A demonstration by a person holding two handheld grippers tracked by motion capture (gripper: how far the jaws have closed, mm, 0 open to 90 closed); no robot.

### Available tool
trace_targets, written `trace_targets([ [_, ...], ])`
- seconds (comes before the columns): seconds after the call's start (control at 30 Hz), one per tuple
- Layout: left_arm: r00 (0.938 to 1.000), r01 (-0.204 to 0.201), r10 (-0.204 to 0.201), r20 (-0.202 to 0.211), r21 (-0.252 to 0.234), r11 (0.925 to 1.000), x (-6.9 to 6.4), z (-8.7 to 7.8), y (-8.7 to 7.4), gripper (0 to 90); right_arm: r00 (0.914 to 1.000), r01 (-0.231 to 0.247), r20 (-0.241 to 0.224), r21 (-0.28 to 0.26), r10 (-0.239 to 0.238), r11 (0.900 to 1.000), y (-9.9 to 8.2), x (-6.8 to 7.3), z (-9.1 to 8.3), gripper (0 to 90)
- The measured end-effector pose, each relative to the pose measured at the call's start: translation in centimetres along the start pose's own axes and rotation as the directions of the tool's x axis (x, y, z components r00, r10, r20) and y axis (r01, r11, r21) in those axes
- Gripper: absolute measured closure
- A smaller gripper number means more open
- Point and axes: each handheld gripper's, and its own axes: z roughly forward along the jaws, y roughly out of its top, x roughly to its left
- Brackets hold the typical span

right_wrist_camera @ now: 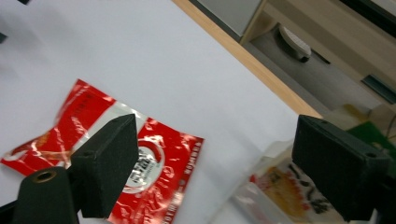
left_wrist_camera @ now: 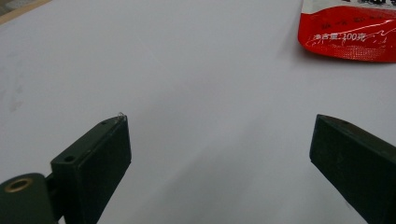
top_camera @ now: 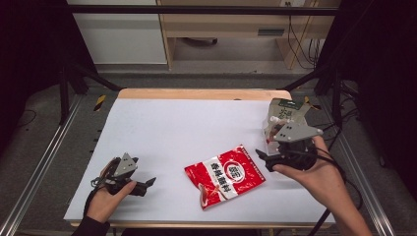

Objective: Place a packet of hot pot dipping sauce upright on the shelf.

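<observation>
Red foil, printed with a white oval label, made up the sauce packet (top_camera: 225, 176) that was seen lying flat on the white desk (top_camera: 177, 128), near the front edge and between the two hands. In the left gripper view the packet (left_wrist_camera: 348, 32) was cut off by the top edge, so that a line of small white print was all that could be read of it. In the right gripper view the packet (right_wrist_camera: 116, 154) was partly hidden behind one black jaw.

A second, clear-fronted packet (top_camera: 282, 118) with a green top was seen standing at the right of the desk, largely covered by the right tongs (top_camera: 263, 157); its contents could not be made out, and in the right gripper view it (right_wrist_camera: 285, 186) was blurred and cut off.

The right tongs were held wide open just right of the red packet, with nothing gripped. The left tongs (top_camera: 147, 184) were likewise spread wide and empty, held low over bare desk well left of the red packet.
</observation>
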Motion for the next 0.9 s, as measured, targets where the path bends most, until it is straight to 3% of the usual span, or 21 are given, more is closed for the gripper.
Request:
trace_targets([
  [0.3, 1.0000, -0.006, 0.006, 0.002, -0.003, 1.0000, -0.2, 0.1, 0.2, 5.2, 0.9981, -0.021, -0.058, -0.004, 0.020, 0.9998, -1.7, 3.6, 2.3, 13.9],
  [0.37, 1.0000, -0.006, 0.006, 0.003, -0.006, 1.0000, -0.3, 0.1, 0.2, 5.2, 0.9983, -0.016, -0.056, 0.010, 0.017, 0.9998, -2.0, 3.9, 2.7, 12.7],
  [0.57, 0.9999, -0.008, 0.008, 0.012, -0.011, 0.9999, -0.5, 0.2, 0.3, 5.2, 0.9948, -0.066, -0.076, 0.018, 0.067, 0.9977, -3.0, 4.8, 3.6, 10.3],
  [0.67, 0.9998, -0.013, 0.013, 0.016, -0.012, 0.9998, -0.6, 0.2, 0.4, 5.2, 0.9893, -0.092, -0.111, 0.023, 0.094, 0.9955, -3.7, 5.3, 4.1, 9.0],
  [0.9, 0.9996, -0.025, 0.025, 0.013, -0.011, 0.9996, -0.8, 0.2, 0.5, 5.2, 0.9914, -0.089, -0.092, 0.046, 0.093, 0.9949, -6.0, 7.1, 4.9, 13.0],
])
